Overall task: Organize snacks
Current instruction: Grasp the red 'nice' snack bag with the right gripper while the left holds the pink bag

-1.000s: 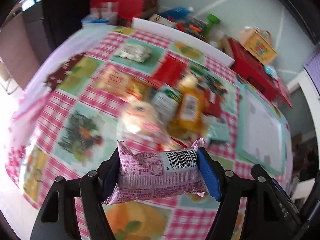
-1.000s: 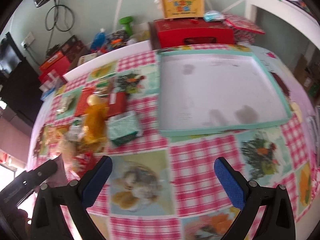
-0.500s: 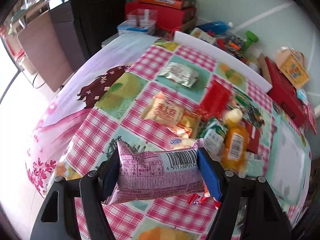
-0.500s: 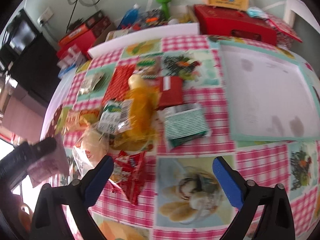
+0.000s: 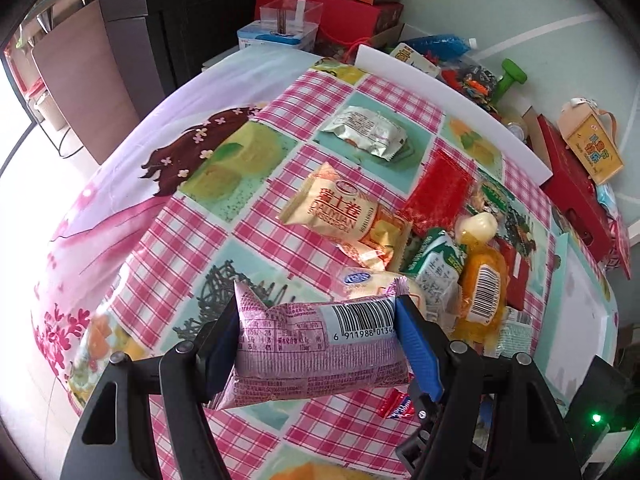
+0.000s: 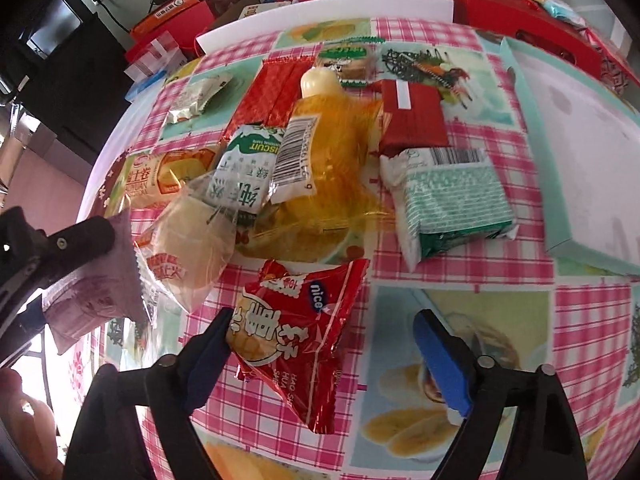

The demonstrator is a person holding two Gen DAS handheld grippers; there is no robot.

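Observation:
My left gripper (image 5: 316,340) is shut on a pink snack packet (image 5: 316,354) with a barcode and holds it above the checked tablecloth; the packet also shows at the left of the right wrist view (image 6: 92,296). My right gripper (image 6: 324,348) is open low over the table, with a red snack packet (image 6: 296,336) lying between its fingers, close to the left one. A pile of snacks lies beyond: an orange bag (image 6: 336,152), a green-and-white packet (image 6: 448,208), a red packet (image 6: 412,116) and a clear bun bag (image 6: 188,248).
A mint-rimmed white tray (image 6: 528,108) lies at the right of the table. A silver packet (image 5: 366,130) and a yellow swiss-roll packet (image 5: 340,210) lie on the cloth. Red boxes (image 5: 576,196) and clutter line the far edge by the wall.
My left gripper has drawn back to the left with the pink packet. My right gripper has moved left from the tray and down over the red packet.

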